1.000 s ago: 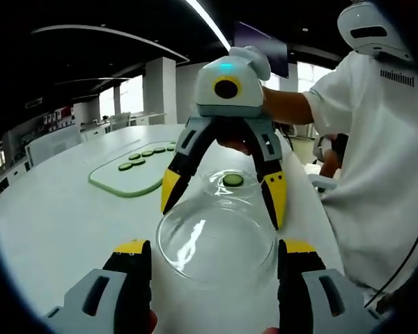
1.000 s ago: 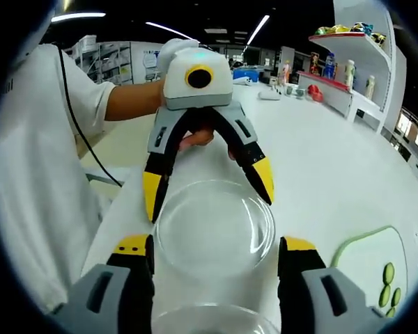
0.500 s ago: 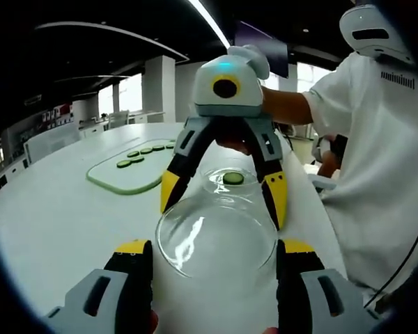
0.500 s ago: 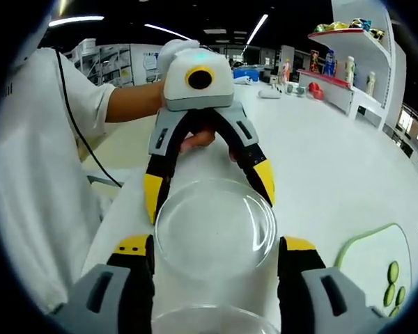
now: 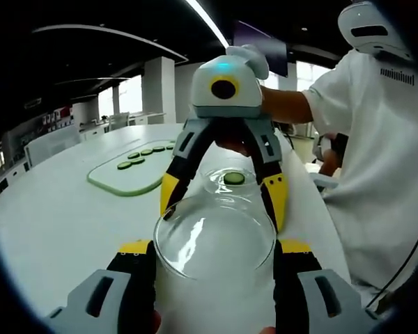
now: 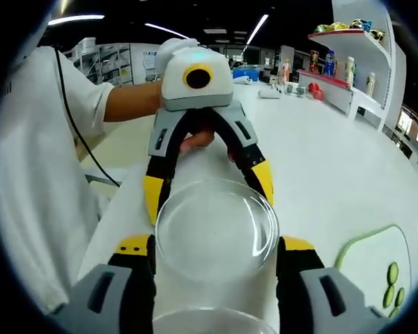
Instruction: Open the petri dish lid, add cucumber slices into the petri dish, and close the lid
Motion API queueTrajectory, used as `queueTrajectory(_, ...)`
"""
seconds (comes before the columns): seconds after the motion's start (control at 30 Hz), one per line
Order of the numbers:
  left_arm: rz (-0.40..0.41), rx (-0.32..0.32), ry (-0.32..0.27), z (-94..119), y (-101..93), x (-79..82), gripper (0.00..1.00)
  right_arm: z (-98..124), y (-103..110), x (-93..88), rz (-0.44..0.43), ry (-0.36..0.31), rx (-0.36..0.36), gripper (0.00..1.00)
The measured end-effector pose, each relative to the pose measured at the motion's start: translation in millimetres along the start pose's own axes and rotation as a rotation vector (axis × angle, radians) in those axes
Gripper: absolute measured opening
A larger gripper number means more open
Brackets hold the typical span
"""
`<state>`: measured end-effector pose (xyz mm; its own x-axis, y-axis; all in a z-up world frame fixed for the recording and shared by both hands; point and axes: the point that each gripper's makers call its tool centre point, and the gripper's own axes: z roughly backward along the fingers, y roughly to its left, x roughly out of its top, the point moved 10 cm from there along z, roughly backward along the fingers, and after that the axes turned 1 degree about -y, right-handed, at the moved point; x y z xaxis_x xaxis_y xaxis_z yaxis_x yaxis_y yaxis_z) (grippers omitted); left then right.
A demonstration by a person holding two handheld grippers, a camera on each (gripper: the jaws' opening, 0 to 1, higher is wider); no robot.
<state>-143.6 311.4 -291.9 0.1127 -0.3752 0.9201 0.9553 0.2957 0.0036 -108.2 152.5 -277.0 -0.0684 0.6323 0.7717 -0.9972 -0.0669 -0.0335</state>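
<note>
Between the left gripper's (image 5: 214, 256) spread yellow-tipped jaws sits the clear petri dish lid (image 5: 214, 236), rim close to both pads; whether they pinch it, I cannot tell. Just beyond it, framed by the right gripper's (image 5: 223, 198) wide-apart jaws, stands the open petri dish (image 5: 231, 182) holding one cucumber slice (image 5: 233, 178). Seen from the right gripper view, the same lid (image 6: 216, 228) lies ahead of that tool's own parted jaws, the left gripper (image 6: 207, 191) facing it. Farther left on the white table (image 5: 63, 223), a green cutting board (image 5: 129, 175) carries more slices (image 5: 145, 154). Shelves (image 6: 348, 69) line the room's far wall.
</note>
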Motion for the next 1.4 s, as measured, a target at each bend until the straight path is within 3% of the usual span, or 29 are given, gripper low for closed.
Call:
queueTrajectory(0.87,-0.013,0.009,0.007,3.0,-0.7,4.9,0.68,2.9,2.3,5.2,0.015,-0.005,-0.02,0.68)
queueTrajectory(1.4,-0.071,0.003,0.003,-3.2,-4.5,29.1,0.68,27.1,7.1,10.3,0.025,-0.007,-0.069,0.68)
